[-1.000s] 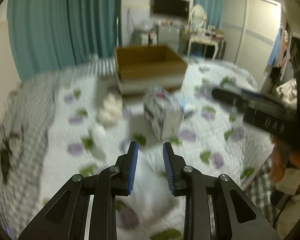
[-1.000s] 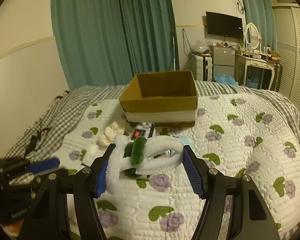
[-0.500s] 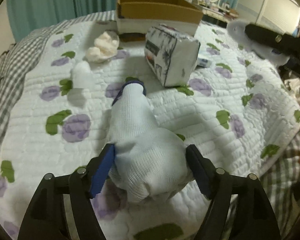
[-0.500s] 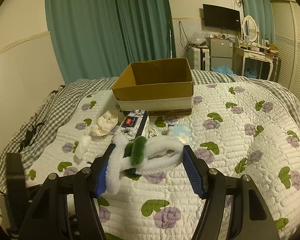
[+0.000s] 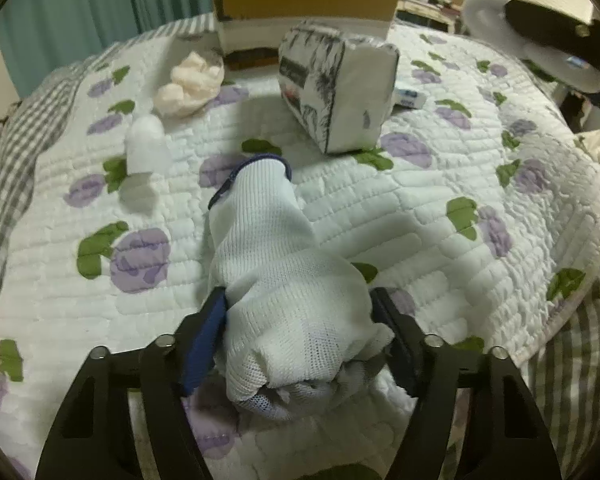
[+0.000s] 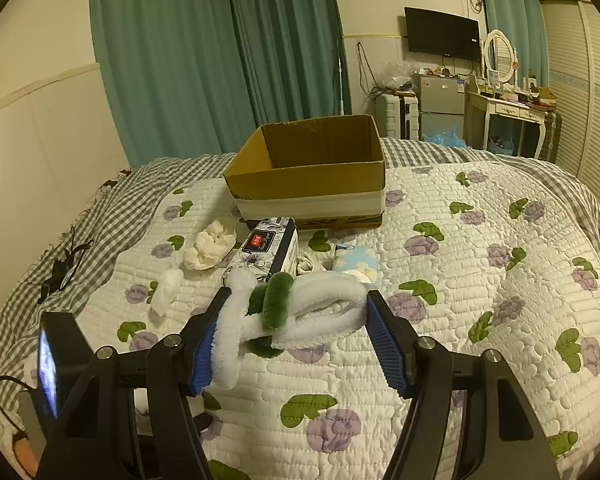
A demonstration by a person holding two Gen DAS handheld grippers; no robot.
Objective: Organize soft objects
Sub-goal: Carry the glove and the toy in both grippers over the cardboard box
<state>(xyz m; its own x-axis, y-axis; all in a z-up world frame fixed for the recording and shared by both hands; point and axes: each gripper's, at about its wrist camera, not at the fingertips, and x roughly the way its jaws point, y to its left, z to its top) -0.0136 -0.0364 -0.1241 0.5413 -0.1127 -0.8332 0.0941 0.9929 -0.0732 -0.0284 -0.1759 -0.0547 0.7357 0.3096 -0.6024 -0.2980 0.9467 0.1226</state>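
Observation:
My left gripper (image 5: pixel 298 332) is low on the quilt with its jaws around the finger end of a white knit glove (image 5: pixel 276 280) with a blue cuff; the pads touch its sides. My right gripper (image 6: pixel 296 330) is shut on a fluffy white and green plush hairband (image 6: pixel 296 312), held above the bed. The open cardboard box (image 6: pixel 308 172) stands at the far middle of the bed, also in the left wrist view (image 5: pixel 304 0). A tissue pack (image 5: pixel 336 80), a crumpled cream cloth (image 5: pixel 190 84) and a small white wad (image 5: pixel 146 142) lie before it.
A floral white quilt (image 6: pixel 480 280) covers the bed, over a grey checked sheet (image 6: pixel 112 216). A small blue-white packet (image 6: pixel 354 260) lies by the tissue pack. Teal curtains, a dresser and wardrobe stand behind. Dark cords (image 6: pixel 60 268) lie at the left edge.
My left gripper dropped from above the bed down to the glove, opened wide around it, then narrowed onto its sides. My right gripper rose a little with the hairband.

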